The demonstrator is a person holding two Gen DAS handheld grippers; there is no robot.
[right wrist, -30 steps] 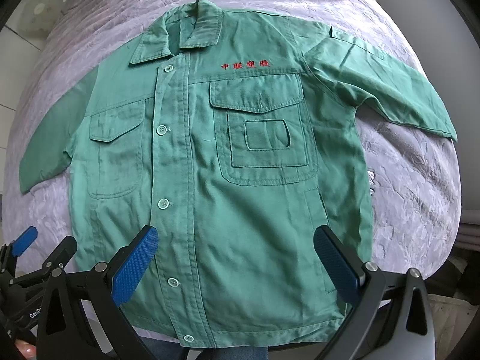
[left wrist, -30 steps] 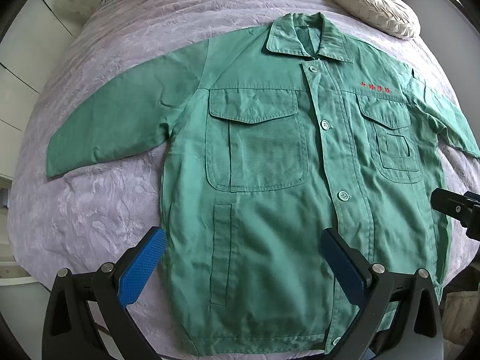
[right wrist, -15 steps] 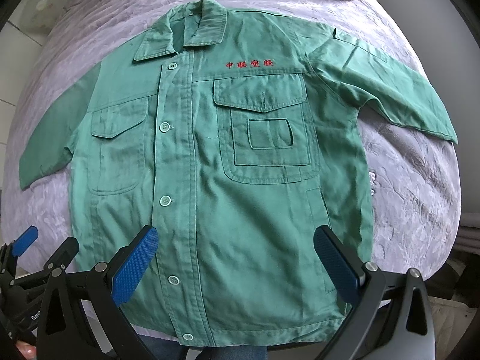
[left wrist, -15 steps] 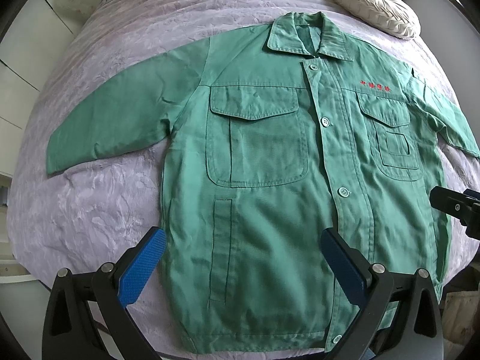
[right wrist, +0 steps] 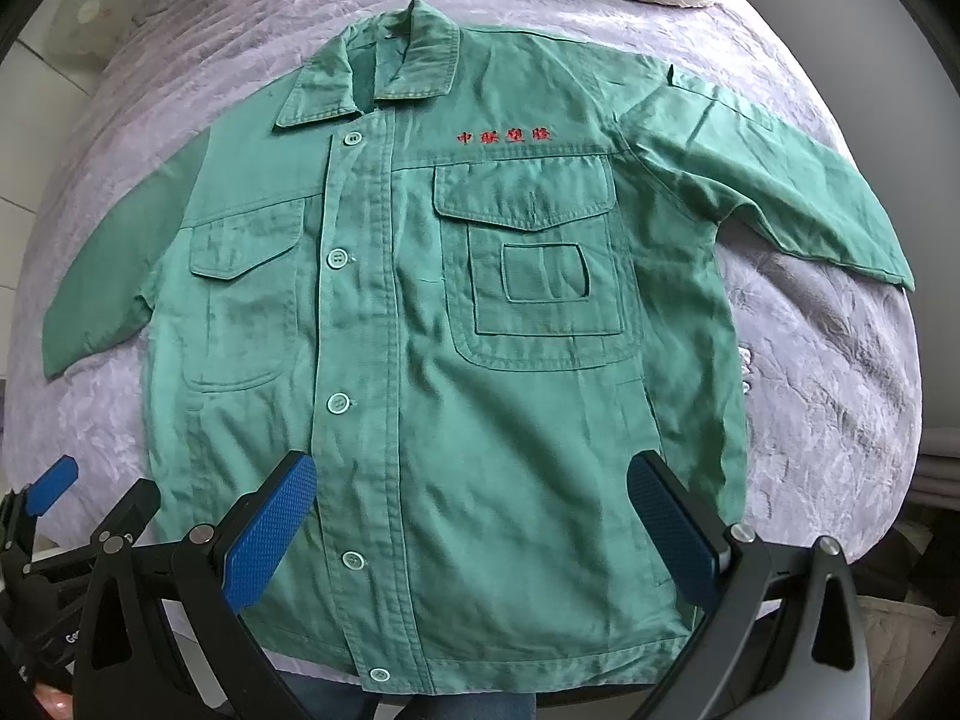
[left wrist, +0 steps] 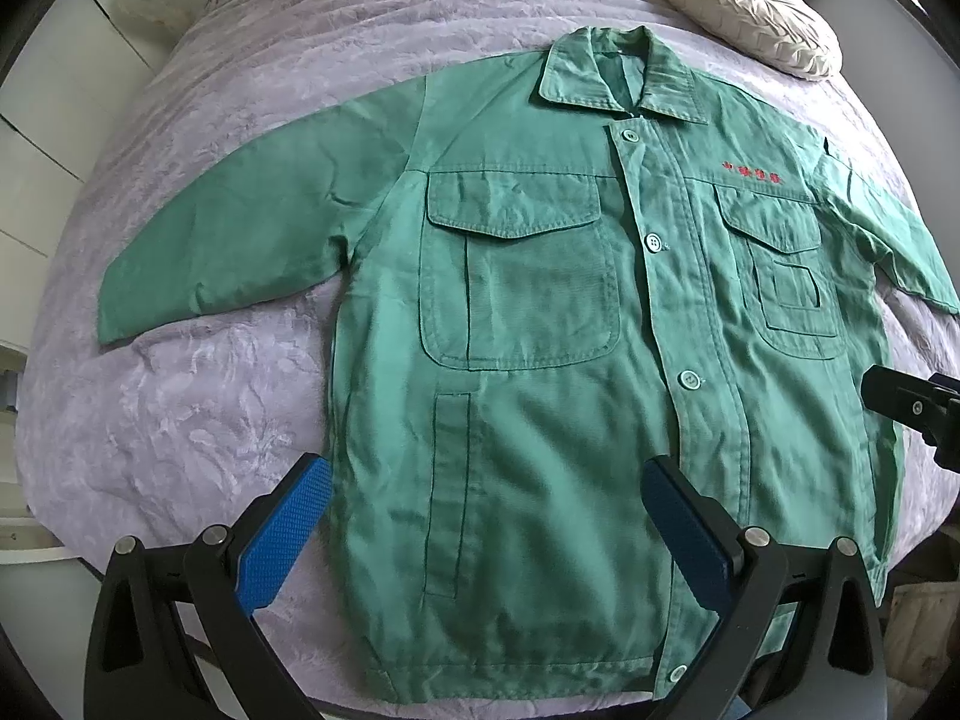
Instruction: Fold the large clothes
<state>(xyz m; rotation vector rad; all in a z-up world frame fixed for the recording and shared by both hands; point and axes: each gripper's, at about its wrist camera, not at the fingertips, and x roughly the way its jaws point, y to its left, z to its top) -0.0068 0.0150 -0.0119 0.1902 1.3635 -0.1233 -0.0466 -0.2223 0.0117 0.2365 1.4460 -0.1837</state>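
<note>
Green jacket [left wrist: 540, 360] flat (buttoned), hem between spread left gripper [left wrist: 486, 534], right gripper [right wrist: 474, 531] likewise agape

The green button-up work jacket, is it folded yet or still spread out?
Spread out, unfolded. The green button-up work jacket lies flat, front up, buttoned, both sleeves extended on the purple bedspread.

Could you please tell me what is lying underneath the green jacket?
The green jacket lies spread flat, buttoned, on a lavender bedspread, which shows all around it. Whatever the bedspread looks like directly beneath the jacket is covered and cannot be seen.
</note>
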